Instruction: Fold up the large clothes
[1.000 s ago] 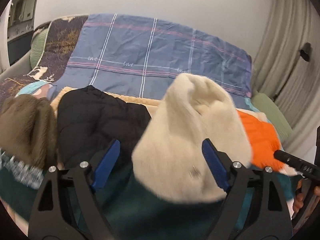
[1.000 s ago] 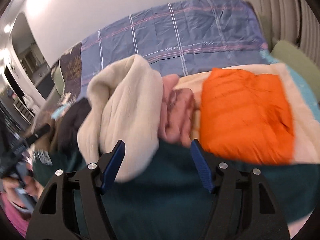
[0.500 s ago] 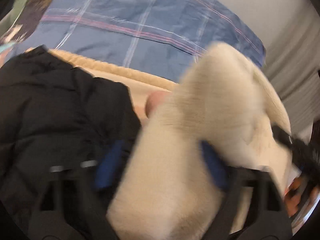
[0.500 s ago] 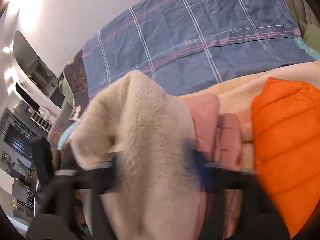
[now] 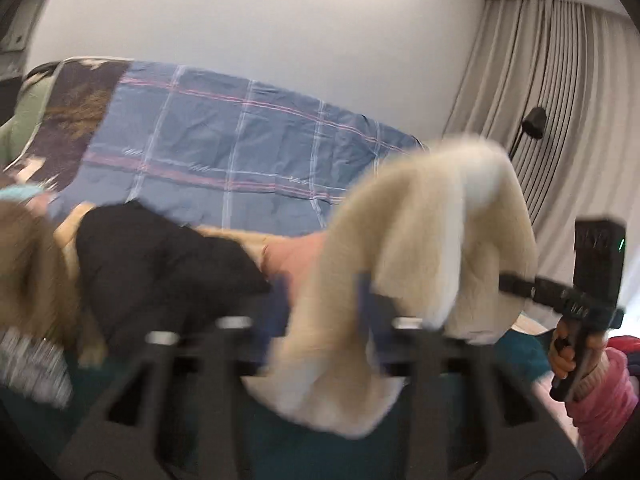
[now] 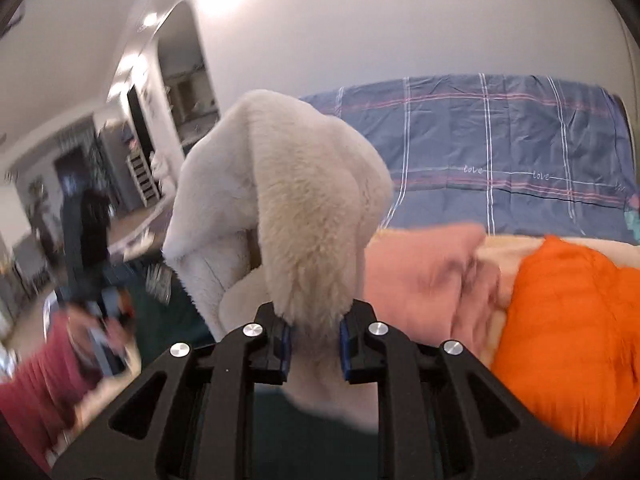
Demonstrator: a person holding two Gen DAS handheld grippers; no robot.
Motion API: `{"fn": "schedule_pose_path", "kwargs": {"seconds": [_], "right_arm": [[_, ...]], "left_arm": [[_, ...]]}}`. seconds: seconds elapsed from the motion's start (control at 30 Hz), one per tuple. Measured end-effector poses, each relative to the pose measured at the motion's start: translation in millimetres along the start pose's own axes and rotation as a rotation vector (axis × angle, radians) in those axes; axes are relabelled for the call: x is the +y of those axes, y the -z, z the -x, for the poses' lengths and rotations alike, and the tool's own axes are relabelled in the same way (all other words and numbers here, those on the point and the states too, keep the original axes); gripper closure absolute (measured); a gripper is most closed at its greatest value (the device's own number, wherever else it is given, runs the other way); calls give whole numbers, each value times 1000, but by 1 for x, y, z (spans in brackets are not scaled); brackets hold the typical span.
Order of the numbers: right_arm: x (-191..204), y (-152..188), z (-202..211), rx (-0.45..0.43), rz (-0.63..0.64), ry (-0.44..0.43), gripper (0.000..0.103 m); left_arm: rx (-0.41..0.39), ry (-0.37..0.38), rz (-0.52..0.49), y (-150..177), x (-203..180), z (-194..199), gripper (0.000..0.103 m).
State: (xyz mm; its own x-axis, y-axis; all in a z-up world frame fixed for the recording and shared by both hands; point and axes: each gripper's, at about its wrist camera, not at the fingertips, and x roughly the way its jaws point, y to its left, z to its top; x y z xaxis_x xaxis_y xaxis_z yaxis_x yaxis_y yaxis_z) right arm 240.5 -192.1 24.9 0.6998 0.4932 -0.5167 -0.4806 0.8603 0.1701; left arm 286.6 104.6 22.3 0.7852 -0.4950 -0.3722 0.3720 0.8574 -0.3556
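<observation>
A cream fleece garment (image 5: 420, 232) hangs lifted above the bed, bunched and draping. My left gripper (image 5: 324, 312) is shut on its lower edge; the view is blurred. My right gripper (image 6: 314, 340) is shut on another part of the same fleece (image 6: 296, 200), which rises in a hump in front of it. The right gripper also shows in the left wrist view (image 5: 576, 300), held in a hand at the far right. A dark green garment (image 6: 316, 440) lies spread under both grippers.
On the bed lie a black jacket (image 5: 160, 264), a pink garment (image 6: 424, 280), an orange puffer jacket (image 6: 568, 336) and a brown fleece (image 5: 28, 280). A blue plaid duvet (image 6: 500, 152) covers the far side. Curtains (image 5: 560, 120) hang at the right.
Both grippers closed on the cream fleece and lifted it off the bed. The fleece now hangs higher, and both views tilt up toward the wall.
</observation>
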Motion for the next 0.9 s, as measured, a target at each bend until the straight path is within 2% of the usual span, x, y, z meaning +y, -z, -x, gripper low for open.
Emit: {"fn": "schedule_pose_path", "kwargs": {"seconds": [0.07, 0.13, 0.2, 0.27, 0.33, 0.47, 0.5, 0.63, 0.7, 0.73, 0.77, 0.83, 0.9], "right_arm": [[16, 42, 21, 60, -6, 11, 76], [26, 69, 38, 94, -18, 14, 60], [41, 101, 60, 119, -20, 34, 48], [50, 121, 74, 129, -24, 54, 46], [53, 135, 83, 139, -62, 51, 46], [53, 148, 82, 135, -176, 58, 46], [64, 151, 84, 137, -195, 50, 47], [78, 163, 54, 233, -238, 1, 50], [95, 174, 42, 342, -161, -30, 50], [102, 180, 38, 386, -102, -28, 50], [104, 182, 38, 405, -68, -26, 50], [100, 181, 43, 413, -48, -44, 50], [81, 170, 56, 362, -99, -76, 47]], "left_arm": [[0, -11, 25, 18, 14, 35, 44], [18, -29, 51, 38, 18, 69, 43], [36, -67, 36, 55, 21, 86, 43], [58, -101, -3, 70, 12, 100, 43], [85, -84, -27, 83, -7, 110, 43], [138, -21, -65, 97, -52, 100, 42], [153, -11, -74, 99, -61, 94, 42], [260, 16, -122, 119, -97, 59, 39], [303, 22, -133, 127, -98, 46, 31], [355, 28, -144, 137, -98, 37, 28], [375, 25, -149, 142, -93, 35, 28], [426, 1, -157, 155, -83, 24, 27], [456, -7, -152, 159, -72, 19, 25]]}}
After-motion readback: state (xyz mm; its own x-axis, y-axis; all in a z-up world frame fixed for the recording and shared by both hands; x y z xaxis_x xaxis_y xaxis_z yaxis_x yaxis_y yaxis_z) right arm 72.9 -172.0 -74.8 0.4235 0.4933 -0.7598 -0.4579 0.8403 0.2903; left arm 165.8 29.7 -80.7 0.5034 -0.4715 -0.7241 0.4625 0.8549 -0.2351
